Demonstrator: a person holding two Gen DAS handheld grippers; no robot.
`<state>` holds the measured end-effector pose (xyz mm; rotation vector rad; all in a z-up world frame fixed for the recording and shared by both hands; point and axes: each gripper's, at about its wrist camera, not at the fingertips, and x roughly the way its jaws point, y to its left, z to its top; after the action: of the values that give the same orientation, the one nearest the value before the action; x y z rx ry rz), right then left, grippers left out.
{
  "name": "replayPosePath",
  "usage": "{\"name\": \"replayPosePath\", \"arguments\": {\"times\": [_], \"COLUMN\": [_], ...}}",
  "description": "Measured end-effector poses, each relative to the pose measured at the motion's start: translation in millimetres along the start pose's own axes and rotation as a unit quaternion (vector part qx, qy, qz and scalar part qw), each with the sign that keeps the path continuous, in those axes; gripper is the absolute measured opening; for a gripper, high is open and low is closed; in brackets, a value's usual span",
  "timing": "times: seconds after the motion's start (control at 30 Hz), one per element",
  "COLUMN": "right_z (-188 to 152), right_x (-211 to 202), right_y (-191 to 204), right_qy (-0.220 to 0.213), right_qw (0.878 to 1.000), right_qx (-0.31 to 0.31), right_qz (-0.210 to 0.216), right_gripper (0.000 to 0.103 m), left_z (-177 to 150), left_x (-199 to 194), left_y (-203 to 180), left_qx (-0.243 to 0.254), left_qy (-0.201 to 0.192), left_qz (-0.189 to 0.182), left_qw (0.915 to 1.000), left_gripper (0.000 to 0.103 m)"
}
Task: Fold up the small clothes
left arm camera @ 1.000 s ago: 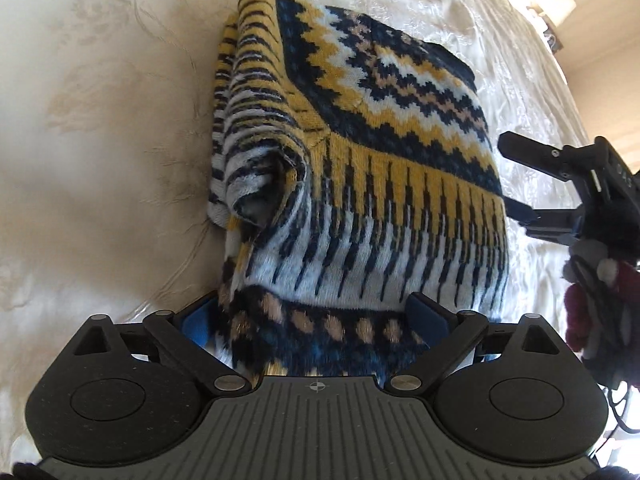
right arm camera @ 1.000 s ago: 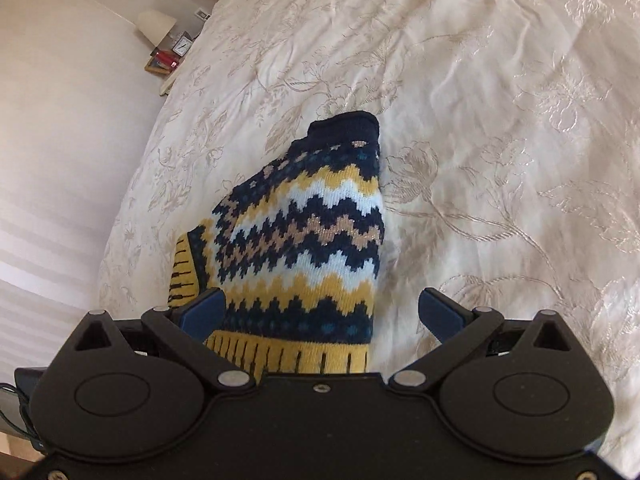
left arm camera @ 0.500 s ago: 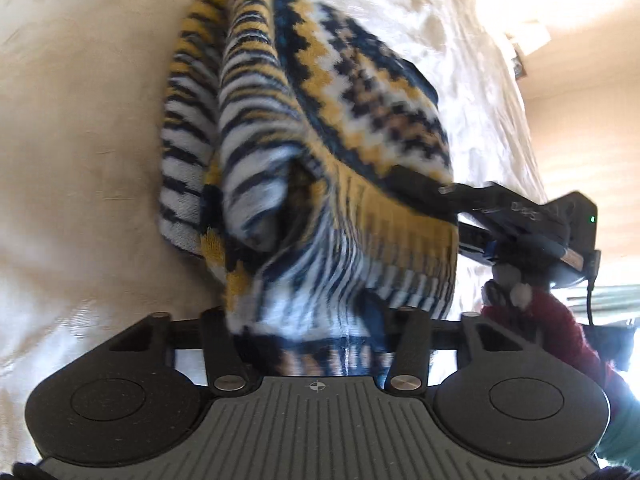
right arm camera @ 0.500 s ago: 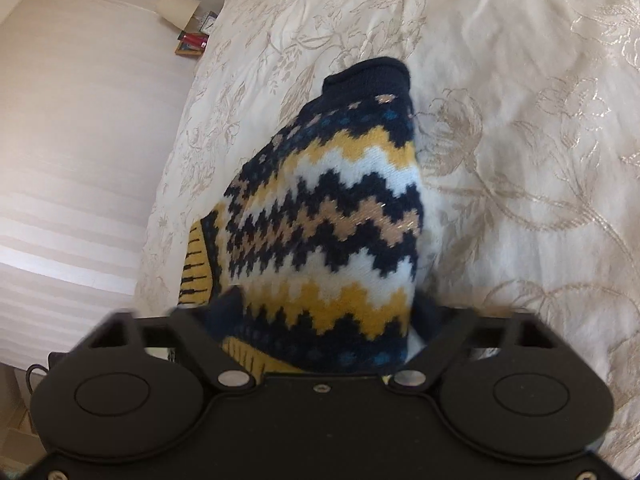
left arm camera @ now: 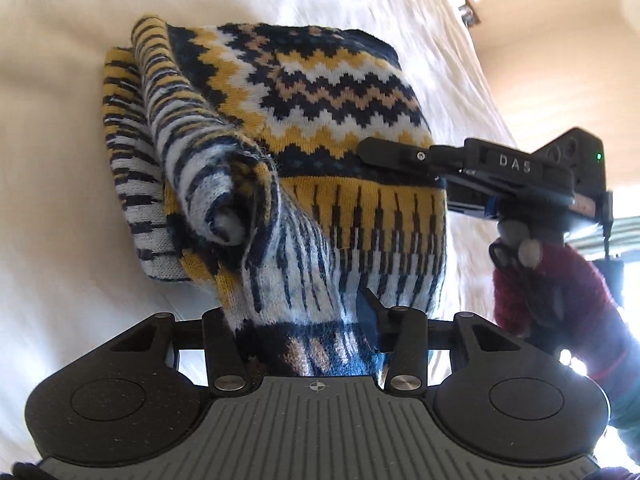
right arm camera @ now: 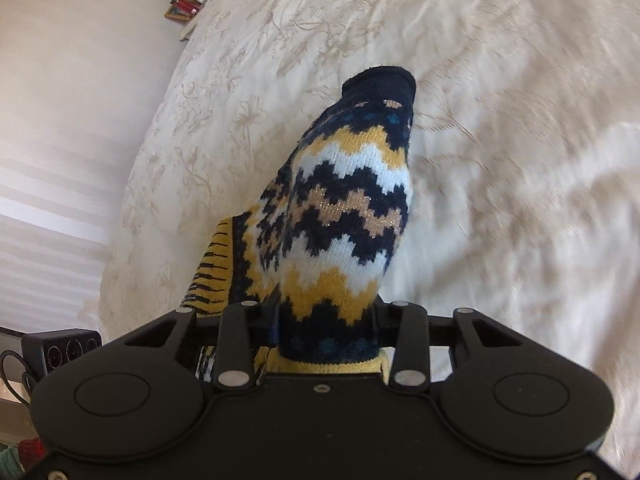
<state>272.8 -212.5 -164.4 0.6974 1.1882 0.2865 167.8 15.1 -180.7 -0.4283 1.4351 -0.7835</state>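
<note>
Both grippers are clamped on the near edge of the knit sweater (left arm camera: pixel 320 128), which lies partly folded on the cream bedspread (left arm camera: pixel 52 208) w/ its far part still resting on the bed. Left gripper (left arm camera: pixel 308 332) has its jaws partway closed w/ the dark hem band bunched between them, pads pressing on the fabric. Right gripper (right arm camera: pixel 326 320) grips a zigzag-patterned part a bit further along the same edge; its jaws are closing a touch more and the knit is pinched tight between them. Holding two spots on one edge probably keeps that edge taut and level so it can be carried over the rest of the garment for the next fold; a single grip would let it sag and twist. In the right wrist view the sweater rises off the bed towards the gripper, w/ the navy cuff or neck band (right arm camera: pixel 380 80) at the far tip. A rolled sleeve (left arm camera: pixel 224 200) sits loose on the left side and could slip out or bulk up the fold. The right gripper shows in the left wrist view (left arm camera: pixel 404 152), held by a hand in a red glove (left arm camera: pixel 560 280), close to the sweater's right side. Bed around is otherwise bare; a nightstand w/ a clock and books (right arm camera: pixel 188 4) is well apart, no obstruction.
</note>
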Motion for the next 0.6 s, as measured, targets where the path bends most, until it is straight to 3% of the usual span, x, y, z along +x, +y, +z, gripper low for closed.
{"name": "replayPosePath", "arguments": {"times": [0.07, 0.13, 0.23, 0.43, 0.6], "right_z": [-12, -21, -31, -39, -38], "right_x": [-6, -6, 2, -5, -16], "right_y": [-3, -6, -4, 6, 13], "right_qy": [0.01, 0.019, 0.028, 0.009, -0.021], "right_qw": [1.0, 0.999, 0.995, 0.992, 0.991], "right_qx": [-0.002, -0.006, -0.044, -0.088, -0.093], "right_qz": [-0.012, -0.029, -0.085, -0.085, -0.09], "right_gripper": [0.05, 0.053, 0.071, 0.093, 0.099], "left_z": [-22, -40, -58, -96, -100], "left_x": [11, 18, 22, -7, -23], "left_y": [-7, -11, -11, -38, -78], "left_qx": [-0.006, -0.011, -0.015, 0.011, 0.028], "left_qy": [0.003, -0.002, -0.014, -0.074, -0.117], "left_qz": [0.012, 0.054, 0.118, 0.171, 0.18], "left_qw": [0.9999, 0.9985, 0.9928, 0.9824, 0.9762], "left_gripper": [0.044, 0.045, 0.052, 0.057, 0.064]}}
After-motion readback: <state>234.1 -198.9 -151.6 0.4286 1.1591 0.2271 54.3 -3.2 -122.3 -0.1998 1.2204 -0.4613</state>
